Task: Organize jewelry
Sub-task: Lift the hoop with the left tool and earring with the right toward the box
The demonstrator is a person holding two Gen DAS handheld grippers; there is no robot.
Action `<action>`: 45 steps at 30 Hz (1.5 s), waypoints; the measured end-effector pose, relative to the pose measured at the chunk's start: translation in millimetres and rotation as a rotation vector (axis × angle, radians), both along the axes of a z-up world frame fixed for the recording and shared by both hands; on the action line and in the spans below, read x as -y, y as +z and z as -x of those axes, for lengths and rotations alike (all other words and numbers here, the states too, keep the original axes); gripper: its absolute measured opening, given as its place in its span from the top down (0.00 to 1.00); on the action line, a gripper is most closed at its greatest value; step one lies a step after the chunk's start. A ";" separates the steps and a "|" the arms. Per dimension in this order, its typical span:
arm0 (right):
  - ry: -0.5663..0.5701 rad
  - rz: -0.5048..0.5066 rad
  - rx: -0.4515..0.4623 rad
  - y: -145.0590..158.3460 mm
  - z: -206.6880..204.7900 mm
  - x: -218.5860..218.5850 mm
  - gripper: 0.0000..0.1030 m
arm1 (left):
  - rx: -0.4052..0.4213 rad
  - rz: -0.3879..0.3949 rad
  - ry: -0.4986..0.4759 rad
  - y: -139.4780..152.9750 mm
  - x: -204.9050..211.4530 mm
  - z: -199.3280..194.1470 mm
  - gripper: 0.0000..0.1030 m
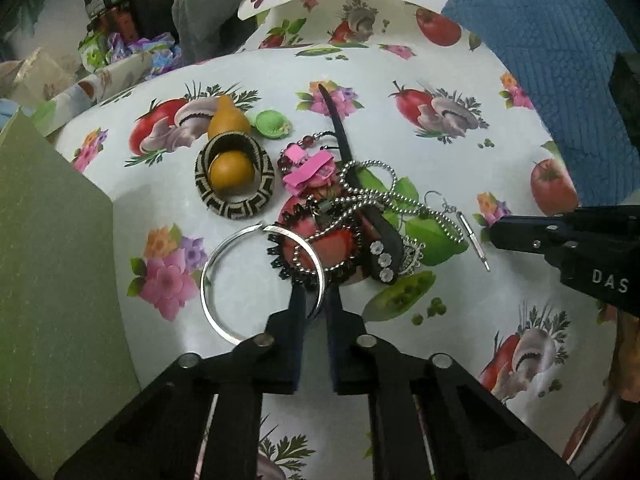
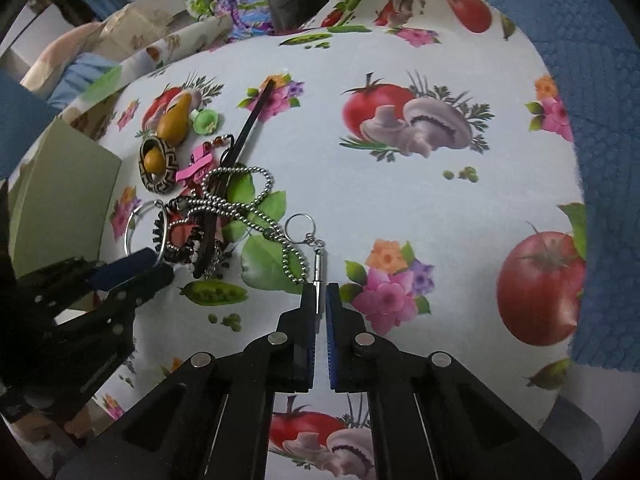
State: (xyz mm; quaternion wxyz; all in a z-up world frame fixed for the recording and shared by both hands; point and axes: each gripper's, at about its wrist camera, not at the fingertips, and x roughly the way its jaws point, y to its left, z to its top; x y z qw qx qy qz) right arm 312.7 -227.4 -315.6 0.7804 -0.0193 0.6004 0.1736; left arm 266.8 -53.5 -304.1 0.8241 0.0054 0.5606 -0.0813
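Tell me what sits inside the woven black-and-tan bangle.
An orange gourd-shaped piece sits inside the woven bangle, its narrow end poking out over the far rim. The tablecloth under it is covered, so anything beneath cannot be seen.

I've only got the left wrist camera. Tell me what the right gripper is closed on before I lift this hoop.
Observer: The right gripper is shut on the thin silver rod that hangs from the keychain. The rod runs straight down between its fingers.
Operator: Check the ball chain isn't caught in there too.
Observer: It isn't. The nearest loop of the ball chain lies just to the left of the fingertips, outside them and close beside the rod.
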 end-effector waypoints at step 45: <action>0.013 0.021 0.178 85.6 10.6 -21.1 0.98 | 0.102 0.247 0.231 141.7 -59.9 37.7 0.98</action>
